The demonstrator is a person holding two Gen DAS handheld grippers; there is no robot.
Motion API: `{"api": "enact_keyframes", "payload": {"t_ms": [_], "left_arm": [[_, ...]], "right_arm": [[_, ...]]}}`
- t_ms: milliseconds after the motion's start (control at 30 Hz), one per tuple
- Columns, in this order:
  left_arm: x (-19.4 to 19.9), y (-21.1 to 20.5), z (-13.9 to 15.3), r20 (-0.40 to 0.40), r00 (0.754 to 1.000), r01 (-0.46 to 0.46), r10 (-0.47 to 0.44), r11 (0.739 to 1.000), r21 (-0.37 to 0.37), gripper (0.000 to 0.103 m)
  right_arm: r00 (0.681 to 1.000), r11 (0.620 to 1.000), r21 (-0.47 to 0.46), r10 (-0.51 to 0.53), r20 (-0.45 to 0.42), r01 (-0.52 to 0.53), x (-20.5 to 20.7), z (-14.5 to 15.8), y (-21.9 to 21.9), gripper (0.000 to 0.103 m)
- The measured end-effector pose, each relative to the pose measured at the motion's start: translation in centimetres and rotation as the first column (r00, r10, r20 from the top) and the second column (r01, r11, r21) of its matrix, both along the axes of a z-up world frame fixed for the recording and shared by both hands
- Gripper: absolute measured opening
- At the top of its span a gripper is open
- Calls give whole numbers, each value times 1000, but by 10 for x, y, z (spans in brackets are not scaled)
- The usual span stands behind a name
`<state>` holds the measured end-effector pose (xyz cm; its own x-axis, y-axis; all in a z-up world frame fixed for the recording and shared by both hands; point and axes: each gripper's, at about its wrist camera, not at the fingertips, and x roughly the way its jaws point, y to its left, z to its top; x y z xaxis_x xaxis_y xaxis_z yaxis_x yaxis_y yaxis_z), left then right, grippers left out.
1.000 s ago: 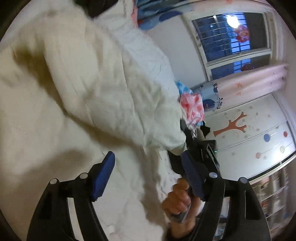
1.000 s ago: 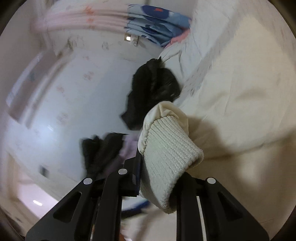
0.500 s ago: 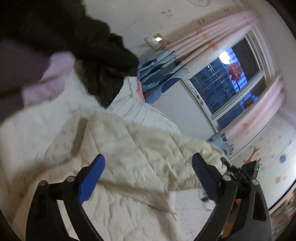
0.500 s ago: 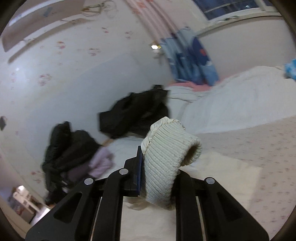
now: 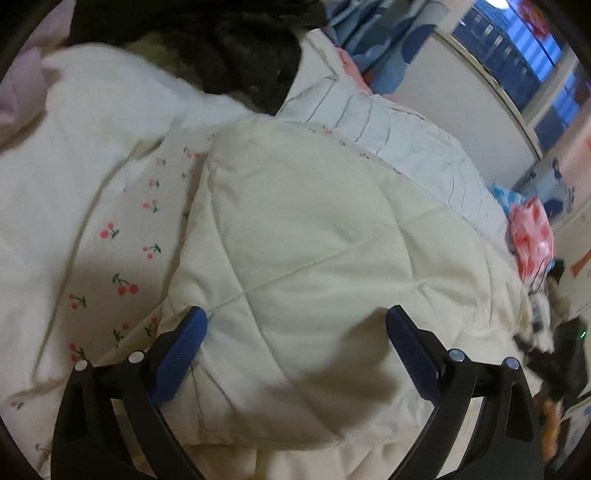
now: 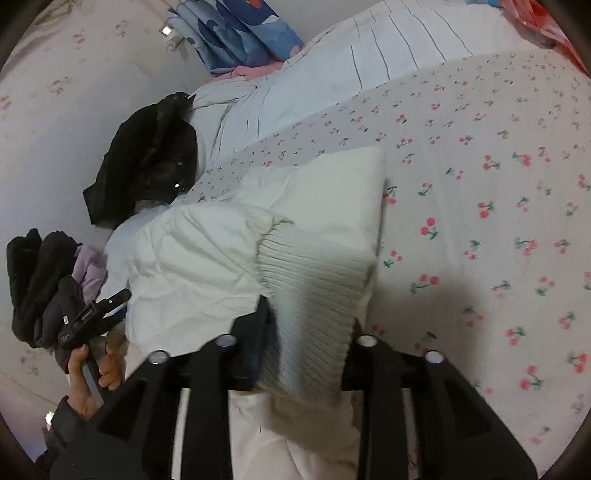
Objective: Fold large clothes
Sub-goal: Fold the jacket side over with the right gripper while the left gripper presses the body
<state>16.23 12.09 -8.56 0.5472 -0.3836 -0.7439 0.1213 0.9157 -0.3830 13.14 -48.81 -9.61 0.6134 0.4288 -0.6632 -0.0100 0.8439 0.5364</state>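
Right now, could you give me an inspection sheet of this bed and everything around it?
Surface: cherry-print bedsheet, partly covered.
Job's things: cream quilted jacket laid on the sheet; its ribbed cuff lies between the right gripper's jaws.
Clutter: black garment, dark and lilac pile, white duvet.
Grippers: left gripper open above the jacket; right gripper jaws have just been opening, whether its pads still press the cuff is unclear.
Cables: nothing seen.
Surroundings: blue patterned curtain, barred window.
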Motion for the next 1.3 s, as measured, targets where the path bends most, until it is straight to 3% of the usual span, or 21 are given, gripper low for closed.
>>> {"api": "enact_keyframes", "payload": {"t_ms": [67,133,233,300,367,433,500,567,633,700,767,867,900,967,1133,1300], "left_arm": [[-13,3,21,51,999,13,-11,999,-42,93],[-24,3,46,141,990,30,-24,999,-44,93],[-27,-3,85,282,959,32,-34,999,14,95],[-15,-7,90,307,951,18,-30,999,42,96],[7,-11,79,273,962,2,-20,998,66,96],[36,-12,48,182,983,-16,-3,994,107,96],[55,-15,15,69,998,-19,8,987,162,96],[71,-10,-25,-47,999,6,-1,992,123,98],[73,-3,-30,-66,998,-6,12,996,93,98],[65,1,-17,-76,997,1,6,996,93,96],[39,9,8,-46,998,46,-43,997,62,96],[-26,44,51,31,993,110,-111,993,36,96],[-49,57,62,41,991,123,-125,991,48,96],[-90,83,74,27,989,146,-147,989,33,96],[-175,132,66,-75,976,205,-207,978,-28,96],[-238,151,35,-192,958,214,-213,977,-13,96]], "right_arm": [[998,998,13,-64,17,63,-12,11,-14,37],[984,991,-69,-99,146,110,-27,45,-14,38],[964,989,-138,-19,266,57,-24,85,15,51],[960,981,-193,65,271,-11,-7,95,47,58],[967,960,-274,121,223,-56,17,87,76,58],[987,934,-352,106,117,-58,43,54,85,58],[999,949,-311,48,-9,-48,67,3,67,52],[999,973,-227,32,2,-30,74,-18,48,50],[1000,983,-185,12,-16,-15,76,-16,40,46],[999,983,-178,30,-17,-33,69,-1,39,46],[998,990,-131,52,27,-48,38,26,31,49],[993,990,-96,105,48,-100,-29,53,25,68],[993,990,-80,116,38,-113,-48,55,23,75],[988,988,5,153,-15,-153,-103,47,13,77],[976,976,160,172,-136,-150,-205,11,0,77],[953,948,279,215,-212,-152,-272,-19,12,77]]}}
